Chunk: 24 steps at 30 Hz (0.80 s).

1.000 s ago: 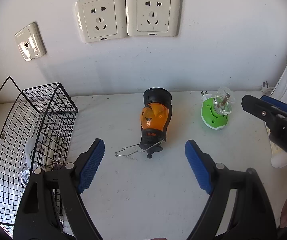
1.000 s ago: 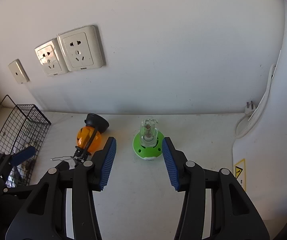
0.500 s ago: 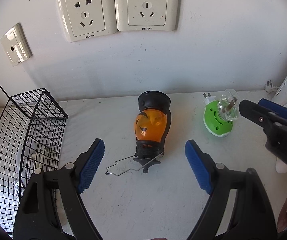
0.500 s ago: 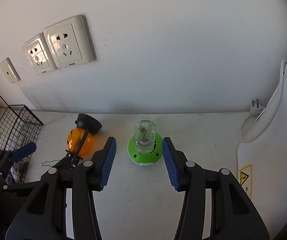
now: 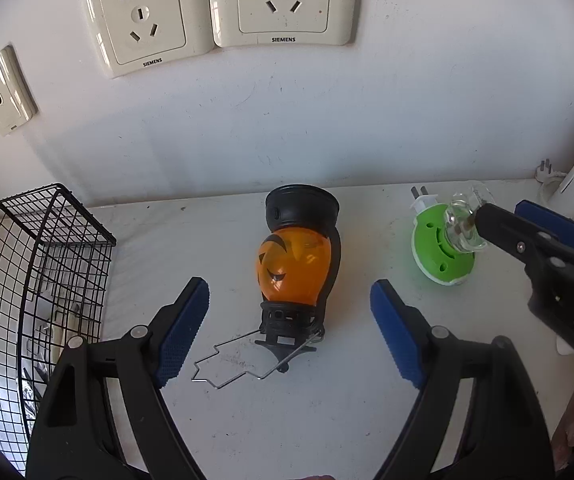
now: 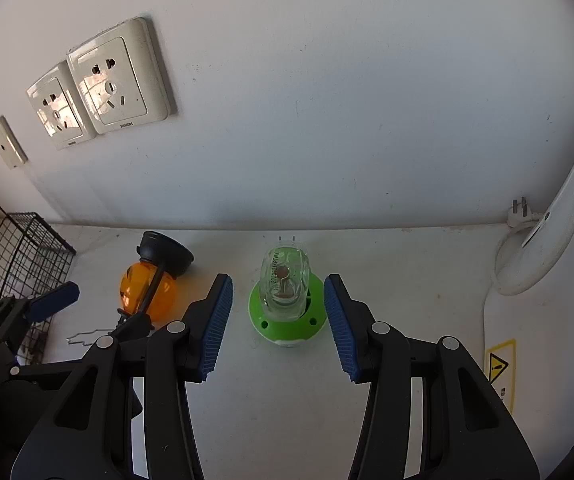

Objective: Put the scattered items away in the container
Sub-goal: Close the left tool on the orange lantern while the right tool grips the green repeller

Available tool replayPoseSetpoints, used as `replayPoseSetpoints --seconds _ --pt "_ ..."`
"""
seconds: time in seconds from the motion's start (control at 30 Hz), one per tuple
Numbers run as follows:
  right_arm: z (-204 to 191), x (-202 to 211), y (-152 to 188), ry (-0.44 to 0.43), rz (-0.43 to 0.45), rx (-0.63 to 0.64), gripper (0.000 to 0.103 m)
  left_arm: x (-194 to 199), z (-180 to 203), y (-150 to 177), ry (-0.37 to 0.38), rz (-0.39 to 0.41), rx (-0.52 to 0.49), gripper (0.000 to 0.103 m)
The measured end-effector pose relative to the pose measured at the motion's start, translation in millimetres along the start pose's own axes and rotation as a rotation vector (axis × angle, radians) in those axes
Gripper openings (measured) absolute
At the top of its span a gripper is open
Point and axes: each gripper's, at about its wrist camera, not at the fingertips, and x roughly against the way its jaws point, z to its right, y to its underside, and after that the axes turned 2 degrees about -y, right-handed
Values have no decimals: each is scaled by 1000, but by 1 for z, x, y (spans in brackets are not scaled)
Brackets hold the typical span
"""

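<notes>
A lantern (image 5: 293,270) is showing an orange globe printed with a black jack-o'-lantern face, capped and footed in black, with a thin silver wire handle (image 5: 239,360). The plug-in device (image 6: 285,312) near the worktop's back edge is showing a bright green round base under a clear bottle (image 6: 285,288). The wire basket (image 5: 27,300) at the worktop's left edge is showing a black grid pattern. Both the left gripper (image 5: 289,332) and the right gripper (image 6: 277,320) are wearing blue ridged pads on black fingers. The worktop (image 5: 327,420) and wall (image 6: 327,100) are showing white; the sockets (image 5: 215,8) are looking cream.
</notes>
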Motion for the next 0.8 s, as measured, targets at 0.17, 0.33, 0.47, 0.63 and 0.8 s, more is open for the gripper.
replayPoseSetpoints --seconds 0.17,0.33,0.47,0.63,0.8 --pt "0 -9 -1 3 -3 5 49 -9 1 -1 -6 -15 3 80" --pt "1 -11 -2 4 -5 5 49 -14 2 0 -15 -23 -1 80" --pt "4 -15 -2 6 -9 -2 49 -17 3 0 -16 -29 -1 80" --pt "4 -20 -3 4 -11 4 49 -23 6 1 -15 -41 -4 80" --pt "5 -24 -4 5 -16 5 49 -29 9 1 -18 -49 -5 80"
